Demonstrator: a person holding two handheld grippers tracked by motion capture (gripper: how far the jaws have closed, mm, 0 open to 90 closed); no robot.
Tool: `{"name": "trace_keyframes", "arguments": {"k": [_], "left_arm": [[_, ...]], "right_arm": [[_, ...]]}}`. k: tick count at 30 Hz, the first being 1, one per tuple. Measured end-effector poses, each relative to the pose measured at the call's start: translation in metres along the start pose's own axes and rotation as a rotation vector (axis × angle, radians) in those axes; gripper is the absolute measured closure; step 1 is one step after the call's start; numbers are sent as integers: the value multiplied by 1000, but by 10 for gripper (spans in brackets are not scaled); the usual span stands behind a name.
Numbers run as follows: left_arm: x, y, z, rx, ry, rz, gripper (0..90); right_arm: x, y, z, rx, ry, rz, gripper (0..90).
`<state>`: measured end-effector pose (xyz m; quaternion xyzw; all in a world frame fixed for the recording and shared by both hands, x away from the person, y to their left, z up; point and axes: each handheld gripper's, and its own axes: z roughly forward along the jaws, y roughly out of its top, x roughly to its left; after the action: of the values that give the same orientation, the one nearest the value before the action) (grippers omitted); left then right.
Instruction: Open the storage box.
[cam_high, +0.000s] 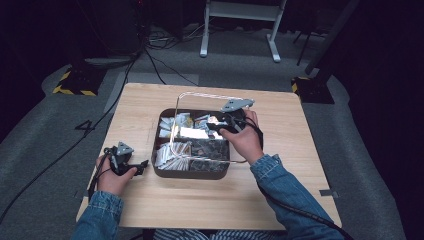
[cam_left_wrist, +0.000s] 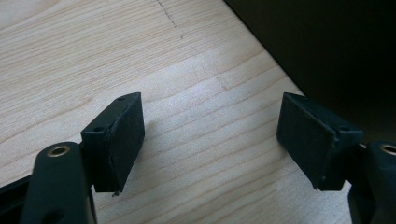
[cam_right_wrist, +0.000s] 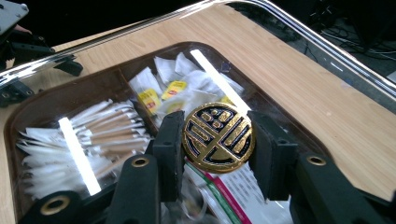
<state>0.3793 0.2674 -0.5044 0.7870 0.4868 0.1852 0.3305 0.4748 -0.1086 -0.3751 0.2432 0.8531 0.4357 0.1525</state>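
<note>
The right gripper (cam_right_wrist: 218, 140) has its jaws closed on a round gold-and-black knob (cam_right_wrist: 218, 138), the handle of a clear lid (cam_high: 200, 131) over the box (cam_high: 192, 172). The lid looks partly raised — opening seems under way, not done. Sachets (cam_right_wrist: 170, 86) lie sorted below. The left gripper (cam_left_wrist: 210, 135), jaws wide and empty, rests beside the box on the pale wood table (cam_high: 145, 100) — around it grey carpet, cables, dark room.

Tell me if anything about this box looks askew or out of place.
The clear lid sits shifted off the brown box, overhanging its far right side. The right tool grips the lid's round gold knob. Nothing looks spilled.
</note>
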Motion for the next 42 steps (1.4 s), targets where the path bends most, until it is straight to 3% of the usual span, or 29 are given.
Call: {"name": "trace_keyframes", "arguments": {"k": [15, 27, 33, 42], "left_arm": [[0, -1, -1, 0, -3, 2, 242], [0, -1, -1, 2, -4, 3, 241], [0, -1, -1, 3, -6, 4, 236], [0, -1, -1, 3, -5, 4, 236]], "right_arm": [[-43, -30, -48, 16, -81, 42, 589], [-66, -45, -70, 31, -119, 62, 589], [-87, -59, -85, 34, -152, 99, 589], [-113, -81, -95, 42, -179, 120, 589]]}}
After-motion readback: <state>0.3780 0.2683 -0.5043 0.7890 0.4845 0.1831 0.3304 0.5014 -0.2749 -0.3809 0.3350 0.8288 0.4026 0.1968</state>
